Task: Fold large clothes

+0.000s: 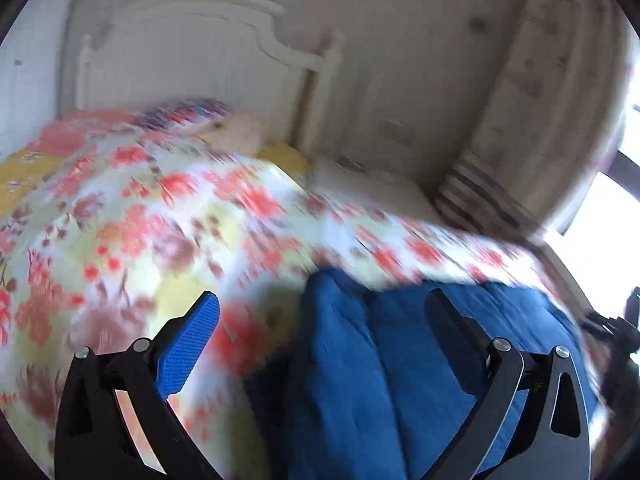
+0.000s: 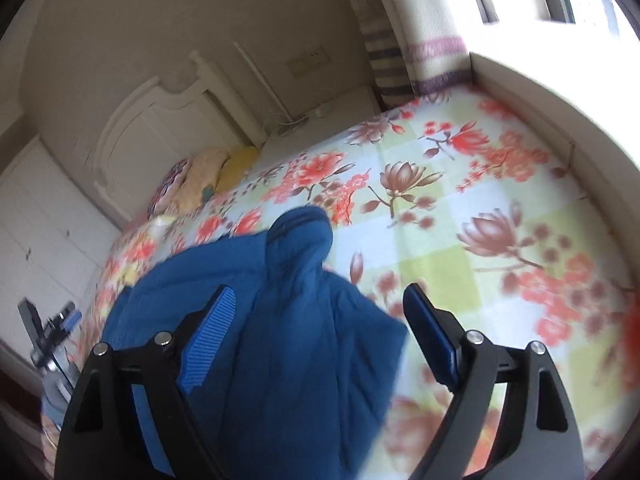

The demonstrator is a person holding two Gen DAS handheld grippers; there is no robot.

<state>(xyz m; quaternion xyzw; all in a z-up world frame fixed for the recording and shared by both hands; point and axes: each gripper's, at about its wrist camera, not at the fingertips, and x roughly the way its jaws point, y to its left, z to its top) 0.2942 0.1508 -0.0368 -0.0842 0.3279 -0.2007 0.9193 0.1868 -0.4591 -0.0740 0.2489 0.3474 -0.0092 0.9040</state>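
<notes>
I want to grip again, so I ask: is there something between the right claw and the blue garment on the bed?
Nothing visible is in the way. The right claw is open directly over the blue garment, which lies on the floral bedsheet with cloth between its fingers.

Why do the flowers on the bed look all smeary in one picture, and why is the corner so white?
Left wrist view: the flowered sheet and blue garment are streaked by motion blur, and the window is washed out white. Right wrist view: flowers mid-bed look sharper, glare bleaches the window ledge, and the fisheye lens bends the edges.
</notes>
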